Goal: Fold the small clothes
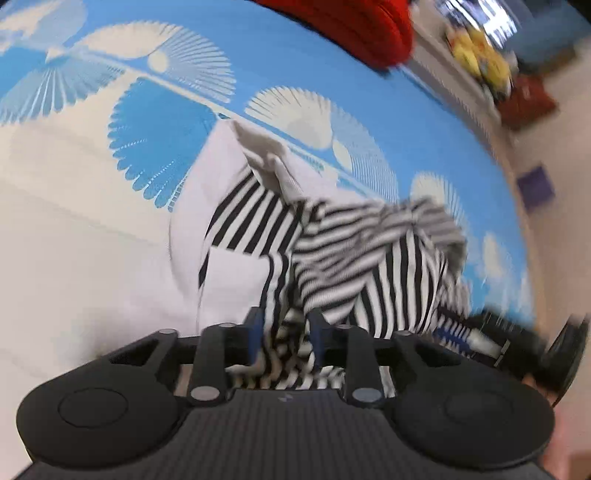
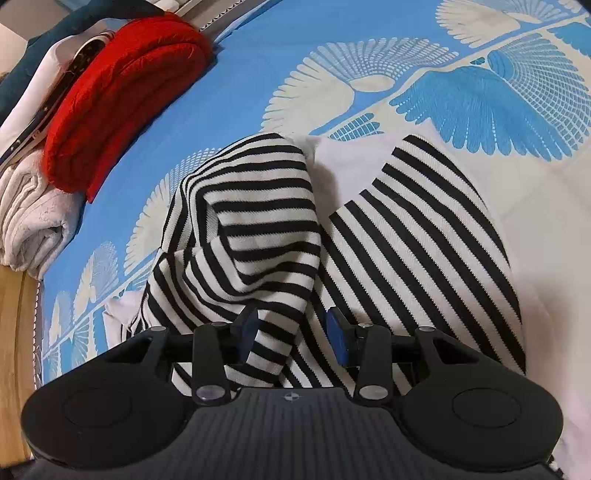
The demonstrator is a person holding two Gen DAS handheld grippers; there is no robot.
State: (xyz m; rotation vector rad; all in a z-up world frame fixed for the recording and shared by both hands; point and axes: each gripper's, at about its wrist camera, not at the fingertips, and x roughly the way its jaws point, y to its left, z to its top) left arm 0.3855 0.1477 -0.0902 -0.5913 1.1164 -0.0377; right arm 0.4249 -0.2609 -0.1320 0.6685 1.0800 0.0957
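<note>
A black-and-white striped garment with white panels (image 1: 369,258) lies bunched on the blue and white patterned sheet (image 1: 295,66). In the left wrist view, my left gripper (image 1: 286,336) has a fold of the striped cloth between its blue-padded fingers (image 1: 255,334); the view is motion-blurred. In the right wrist view the same garment (image 2: 424,236) lies partly flat, with a raised fold (image 2: 258,221) running down between the fingers. My right gripper (image 2: 291,334) is open, its pads wide apart around that fold. The right gripper also shows at the left wrist view's right edge (image 1: 491,339).
A folded red garment (image 2: 122,92) lies on a stack of white folded clothes (image 2: 33,214) at the bed's far side, also seen in the left wrist view (image 1: 351,26). A wooden edge (image 2: 14,332) borders the bed. Blurred shelves with toys (image 1: 480,62) stand beyond.
</note>
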